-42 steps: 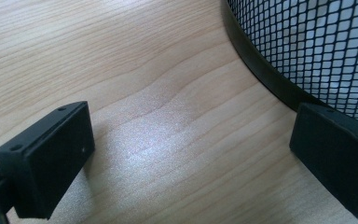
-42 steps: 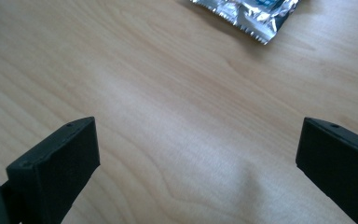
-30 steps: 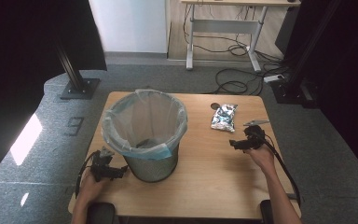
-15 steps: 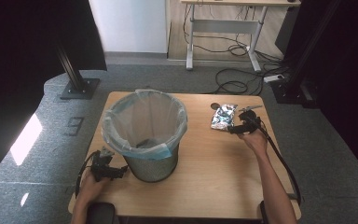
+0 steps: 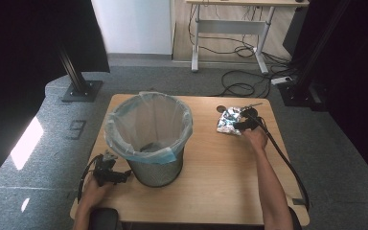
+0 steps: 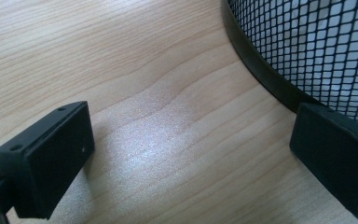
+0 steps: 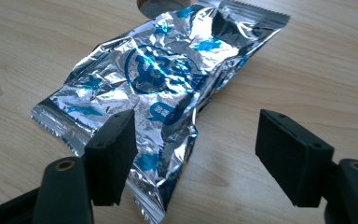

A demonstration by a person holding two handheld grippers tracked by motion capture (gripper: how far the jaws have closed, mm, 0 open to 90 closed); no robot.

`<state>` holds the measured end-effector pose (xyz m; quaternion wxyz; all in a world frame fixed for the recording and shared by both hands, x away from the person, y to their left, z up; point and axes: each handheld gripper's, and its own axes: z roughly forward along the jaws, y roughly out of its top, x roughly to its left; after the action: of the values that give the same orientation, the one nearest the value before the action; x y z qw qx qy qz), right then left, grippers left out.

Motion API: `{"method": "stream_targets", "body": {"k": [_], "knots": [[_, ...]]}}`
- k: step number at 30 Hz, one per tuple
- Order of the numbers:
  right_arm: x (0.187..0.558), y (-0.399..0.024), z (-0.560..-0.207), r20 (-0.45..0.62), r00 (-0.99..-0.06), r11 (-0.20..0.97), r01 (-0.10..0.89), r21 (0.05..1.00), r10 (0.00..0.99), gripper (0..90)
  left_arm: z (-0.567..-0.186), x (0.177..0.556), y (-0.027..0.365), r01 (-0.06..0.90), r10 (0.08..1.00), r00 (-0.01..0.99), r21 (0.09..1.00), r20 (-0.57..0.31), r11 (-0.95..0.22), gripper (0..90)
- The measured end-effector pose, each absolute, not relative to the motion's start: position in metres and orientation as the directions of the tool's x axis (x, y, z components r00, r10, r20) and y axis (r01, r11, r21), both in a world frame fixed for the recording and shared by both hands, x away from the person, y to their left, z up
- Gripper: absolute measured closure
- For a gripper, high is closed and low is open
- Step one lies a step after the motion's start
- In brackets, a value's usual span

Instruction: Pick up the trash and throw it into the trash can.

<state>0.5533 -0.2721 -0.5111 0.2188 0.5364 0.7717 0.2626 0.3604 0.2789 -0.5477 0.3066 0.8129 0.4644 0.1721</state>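
Foil packet (image 7: 168, 79) between right gripper's (image 7: 196, 154) spread jaws, near table's (image 5: 220, 191) far edge.

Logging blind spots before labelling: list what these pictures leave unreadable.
- Bin contents: in the high view a dark shape lies at the bottom, too small and veiled by the liner to identify.
- Foil packet print: in the right gripper view the crumpled foil distorts the blue lettering; one jaw of the open right hand-held gripper covers its near edge.
- Bin in the left gripper view: cut off by the frame's edge.
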Motion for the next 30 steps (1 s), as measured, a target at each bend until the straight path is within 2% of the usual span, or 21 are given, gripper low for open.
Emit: {"method": "stream_targets", "body": {"k": [6,8,9,11,12,16,19,25,30], "knots": [[0.558,-0.269,-0.528,-0.065,-0.307,0.281,0.742,0.608,0.950,38.8,-0.548,0.360,0.279,0.650,0.861,0.509,0.658,-0.005,-0.380,0.0],[0.558,-0.269,-0.532,-0.048,-0.305,0.271,0.750,0.603,0.951,46.2,-0.548,0.360,0.279,0.649,0.860,0.509,0.658,-0.005,-0.381,0.0],[0.558,-0.269,-0.532,-0.048,-0.305,0.271,0.750,0.603,0.951,46.2,-0.548,0.360,0.279,0.649,0.860,0.509,0.658,-0.005,-0.381,0.0],[0.556,-0.267,-0.532,-0.025,-0.318,0.268,0.750,0.605,0.948,59.2,-0.548,0.360,0.279,0.649,0.861,0.509,0.658,-0.005,-0.380,0.0],[0.556,-0.267,-0.532,-0.025,-0.318,0.268,0.750,0.605,0.948,59.2,-0.548,0.360,0.279,0.649,0.861,0.509,0.659,-0.005,-0.380,0.0],[0.552,-0.264,-0.531,-0.023,-0.318,0.269,0.760,0.591,0.948,79.0,-0.548,0.360,0.279,0.649,0.860,0.509,0.658,-0.005,-0.381,0.0],[0.549,-0.264,-0.530,-0.054,-0.328,0.297,0.758,0.581,0.943,83.3,-0.548,0.360,0.279,0.649,0.861,0.509,0.658,-0.005,-0.380,0.0],[0.544,-0.274,-0.528,0.017,-0.314,0.244,0.772,0.587,0.949,84.6,-0.548,0.360,0.279,0.649,0.861,0.509,0.658,-0.005,-0.380,0.0],[0.537,-0.275,-0.511,0.017,-0.370,0.285,0.745,0.603,0.929,86.0,-0.548,0.360,0.279,0.649,0.861,0.509,0.658,-0.005,-0.380,0.0]]}}
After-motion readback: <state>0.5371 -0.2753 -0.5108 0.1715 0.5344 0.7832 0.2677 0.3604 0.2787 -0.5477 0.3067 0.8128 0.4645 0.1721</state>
